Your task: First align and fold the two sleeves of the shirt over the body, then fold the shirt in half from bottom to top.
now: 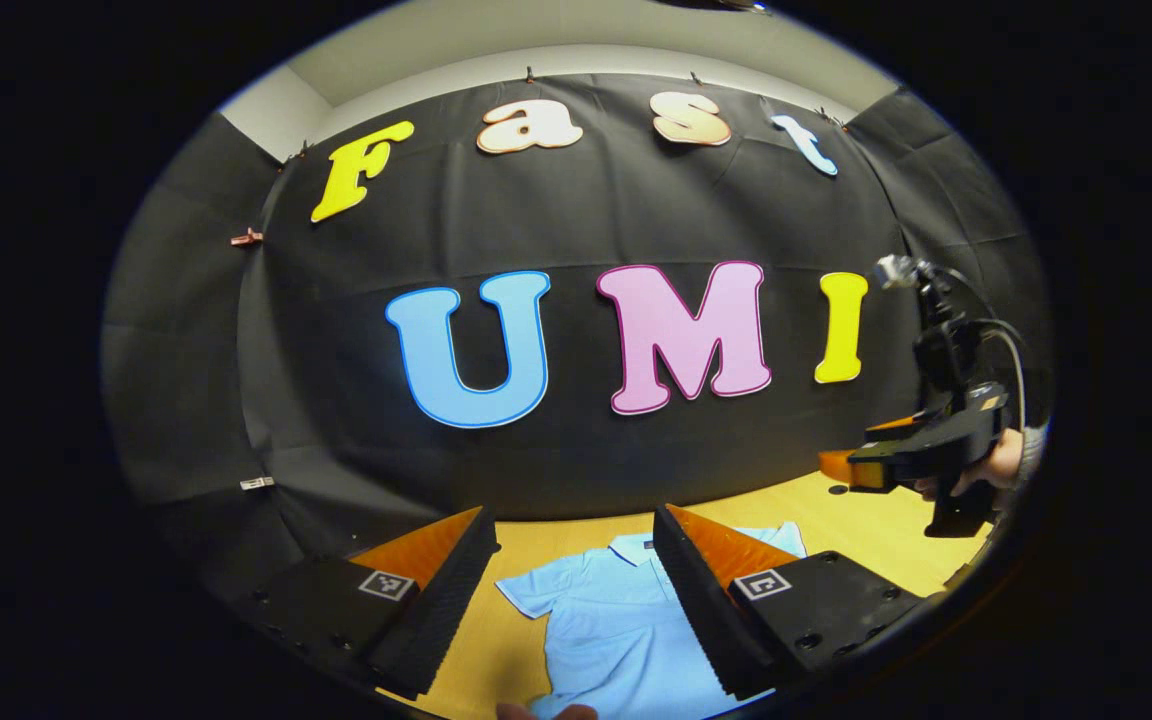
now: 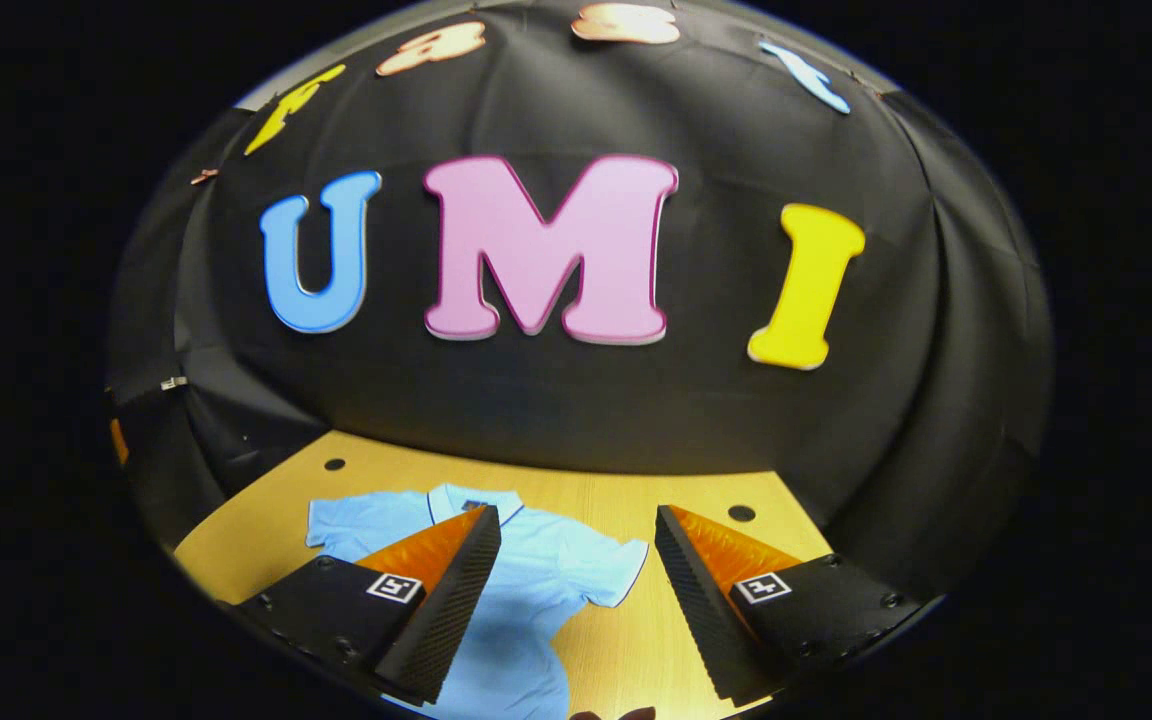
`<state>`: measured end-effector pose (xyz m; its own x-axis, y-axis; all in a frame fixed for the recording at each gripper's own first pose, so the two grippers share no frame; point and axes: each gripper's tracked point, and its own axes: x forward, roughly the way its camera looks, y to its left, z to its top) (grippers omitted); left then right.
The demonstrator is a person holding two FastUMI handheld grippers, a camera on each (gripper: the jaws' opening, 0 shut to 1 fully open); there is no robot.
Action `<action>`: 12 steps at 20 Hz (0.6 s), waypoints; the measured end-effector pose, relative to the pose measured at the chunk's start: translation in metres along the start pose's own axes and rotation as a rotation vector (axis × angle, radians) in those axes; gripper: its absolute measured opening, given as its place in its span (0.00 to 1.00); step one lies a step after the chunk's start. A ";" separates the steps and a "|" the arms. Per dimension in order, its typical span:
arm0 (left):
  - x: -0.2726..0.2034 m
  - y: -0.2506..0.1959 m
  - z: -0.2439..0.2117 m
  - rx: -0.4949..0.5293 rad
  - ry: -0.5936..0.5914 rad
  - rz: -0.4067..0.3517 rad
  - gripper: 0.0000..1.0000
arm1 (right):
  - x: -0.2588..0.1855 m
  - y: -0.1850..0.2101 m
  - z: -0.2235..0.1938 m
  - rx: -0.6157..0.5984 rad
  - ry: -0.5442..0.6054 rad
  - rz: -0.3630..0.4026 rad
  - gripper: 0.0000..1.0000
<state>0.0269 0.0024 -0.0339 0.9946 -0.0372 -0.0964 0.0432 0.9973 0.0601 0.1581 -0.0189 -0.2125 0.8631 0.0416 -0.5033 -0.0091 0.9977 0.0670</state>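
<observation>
We stand at a wooden table (image 2: 696,500) backed by the booth's black cloth wall. On it a light blue shirt (image 2: 526,590) lies flat, collar toward the wall, both short sleeves spread out. Our left gripper (image 1: 576,590) hangs above it with fingers spread wide; the shirt's body shows in the gap between them. Our right gripper (image 2: 576,590) is likewise spread and empty, above the shirt's right sleeve and bare table; the left gripper view shows it held in a hand (image 1: 996,465), raised off to the right.
</observation>
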 end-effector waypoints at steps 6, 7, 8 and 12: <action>0.009 0.005 -0.018 -0.011 0.064 0.050 1.00 | 0.117 -0.043 -0.091 0.089 0.259 -0.056 0.97; 0.010 0.007 -0.021 -0.012 0.076 0.062 1.00 | 0.131 -0.049 -0.106 0.112 0.298 -0.072 0.98; 0.011 0.008 -0.024 -0.011 0.088 0.075 1.00 | 0.145 -0.056 -0.121 0.132 0.332 -0.090 0.97; 0.013 0.012 -0.036 -0.005 0.130 0.111 1.00 | 0.189 -0.073 -0.164 0.176 0.427 -0.128 0.98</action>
<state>0.0367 0.0163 -0.0706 0.9727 0.0811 -0.2174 -0.0668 0.9951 0.0725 0.2387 -0.0754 -0.4541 0.5668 -0.0256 -0.8234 0.2011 0.9736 0.1082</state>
